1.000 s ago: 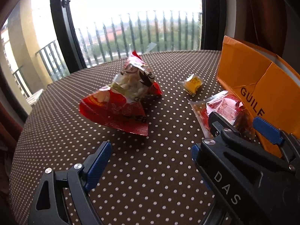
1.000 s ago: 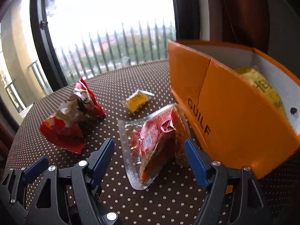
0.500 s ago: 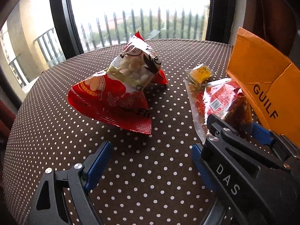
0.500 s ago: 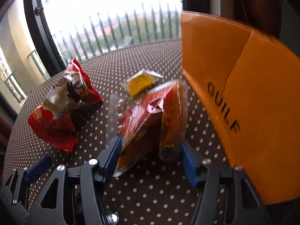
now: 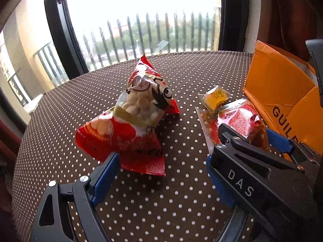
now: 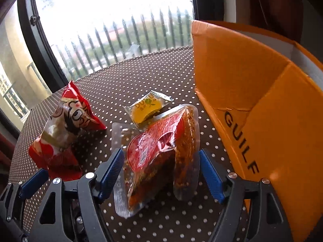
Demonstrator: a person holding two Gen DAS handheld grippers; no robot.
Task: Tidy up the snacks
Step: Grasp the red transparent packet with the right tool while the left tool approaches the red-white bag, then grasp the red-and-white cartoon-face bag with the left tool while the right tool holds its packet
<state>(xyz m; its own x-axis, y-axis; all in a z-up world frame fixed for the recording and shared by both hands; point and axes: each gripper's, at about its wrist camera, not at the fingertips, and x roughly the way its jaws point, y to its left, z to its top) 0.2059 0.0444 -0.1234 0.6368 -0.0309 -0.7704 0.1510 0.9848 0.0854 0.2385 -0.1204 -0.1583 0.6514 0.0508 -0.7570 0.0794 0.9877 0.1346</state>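
A red peanut bag (image 5: pixel 131 125) lies on the dotted table; it also shows in the right wrist view (image 6: pixel 62 133). My left gripper (image 5: pixel 161 181) is open, its left finger touching the bag's near corner. A clear vacuum pack of red spicy snack (image 6: pixel 161 161) stands between the open fingers of my right gripper (image 6: pixel 161 173), the pads close on both sides; I cannot tell if they touch it. The pack also shows in the left wrist view (image 5: pixel 238 121). A small yellow candy packet (image 6: pixel 148 106) lies just behind it.
An orange cardboard box marked GUILF (image 6: pixel 252 104) stands open at the right, close to my right gripper; it also shows in the left wrist view (image 5: pixel 282 92). The round brown polka-dot table (image 5: pixel 161 211) ends near a window with railings behind.
Both grippers have moved forward. The right fingers now straddle the spicy pack, which has been pushed upright. The left gripper has reached the peanut bag's near corner.
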